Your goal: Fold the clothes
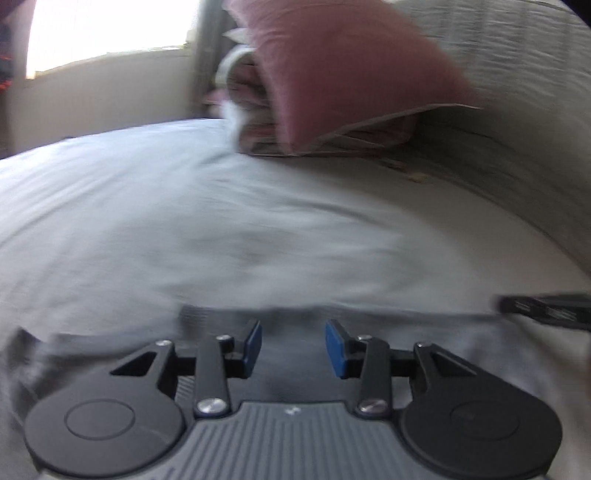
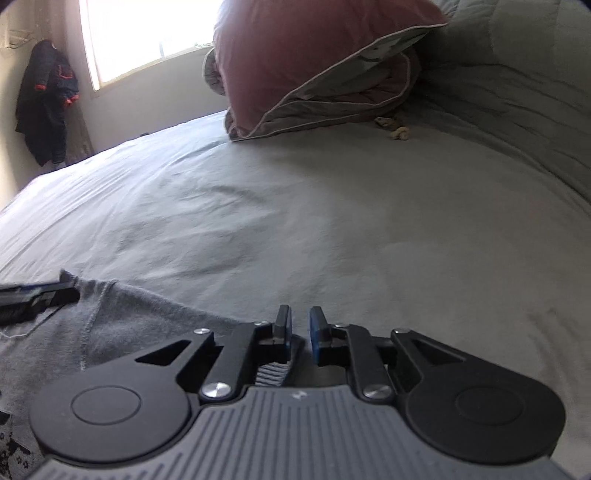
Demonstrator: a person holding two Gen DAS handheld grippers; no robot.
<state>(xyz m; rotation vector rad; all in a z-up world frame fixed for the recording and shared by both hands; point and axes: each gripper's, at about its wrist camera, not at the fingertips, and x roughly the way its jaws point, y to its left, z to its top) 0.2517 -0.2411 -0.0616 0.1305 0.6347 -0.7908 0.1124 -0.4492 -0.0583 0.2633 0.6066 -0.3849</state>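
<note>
A grey garment [image 2: 129, 325] lies flat on the pale bedsheet [image 2: 295, 206], reaching under both grippers. In the left wrist view, which is motion-blurred, it shows as a grey patch [image 1: 443, 328] around my left gripper [image 1: 294, 345]. That gripper is open just above the cloth, with nothing between its blue pads. My right gripper [image 2: 300, 330] sits at the garment's right edge. Its jaws stand only a narrow gap apart, and I see no cloth in that gap. The left gripper [image 2: 33, 295] rests at the garment's far corner. The right gripper [image 1: 546, 312] pokes in at the right edge.
A maroon folded duvet [image 2: 314, 55] with grey piping sits at the head of the bed, beside a grey quilt [image 2: 517, 92]. Small beige bits [image 2: 397, 133] lie near it. A dark jacket [image 2: 44, 103] hangs by the bright window [image 2: 147, 29].
</note>
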